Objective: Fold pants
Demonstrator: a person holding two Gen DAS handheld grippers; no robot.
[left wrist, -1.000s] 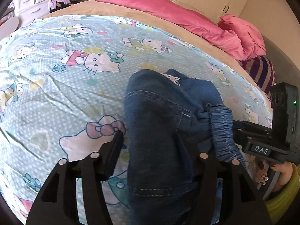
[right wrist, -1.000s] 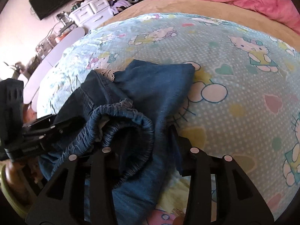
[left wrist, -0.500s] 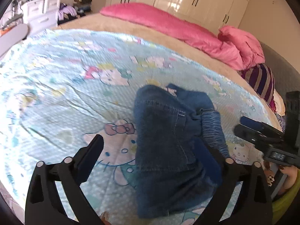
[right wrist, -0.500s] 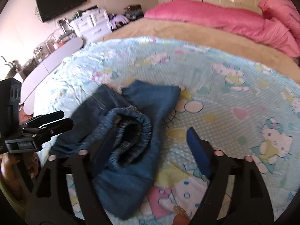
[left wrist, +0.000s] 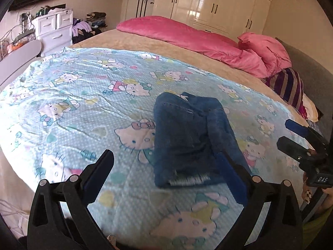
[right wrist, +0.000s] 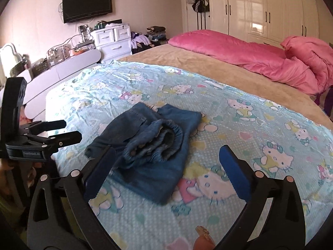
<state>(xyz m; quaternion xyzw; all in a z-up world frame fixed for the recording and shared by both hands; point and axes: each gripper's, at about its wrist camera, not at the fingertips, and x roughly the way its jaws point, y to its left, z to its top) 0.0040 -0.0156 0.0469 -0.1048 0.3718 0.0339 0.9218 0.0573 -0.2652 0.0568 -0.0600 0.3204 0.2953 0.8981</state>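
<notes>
Bedroom setting, catalogued by size. White wardrobe [right wrist: 260,8] ranged along the far wall; wall-mounted television [right wrist: 87,4] above a white drawer unit [right wrist: 112,39] heaped with clutter.

Bed: tan cover [right wrist: 187,62] laid beneath, with a pink duvet [left wrist: 187,35] pushed to the far side, presumably so that the near half is left free as a work surface. A striped cushion [left wrist: 289,87] is seen at the right edge in the left wrist view.

Cartoon-cat sheet [left wrist: 83,95]: pale blue, spread flat over the near half, judged to serve as the folding area.

Denim pants [left wrist: 191,139]: a compact folded bundle, lying on the sheet near the front edge, touched by nothing. The elastic waistband [right wrist: 162,141] is seen bunched on top and not lying flat; the fold is judged done but untidy.

Left gripper [left wrist: 166,170]: jaws spread wide, nothing between the pads, held off the bundle.

Right gripper [right wrist: 166,164]: jaws opening, likewise empty, held clear above the sheet. Both are judged to be held apart so the bundle is left undisturbed.

Fingertip with glittered nail [right wrist: 203,241]: noted at the bottom edge of the right wrist view.
</notes>
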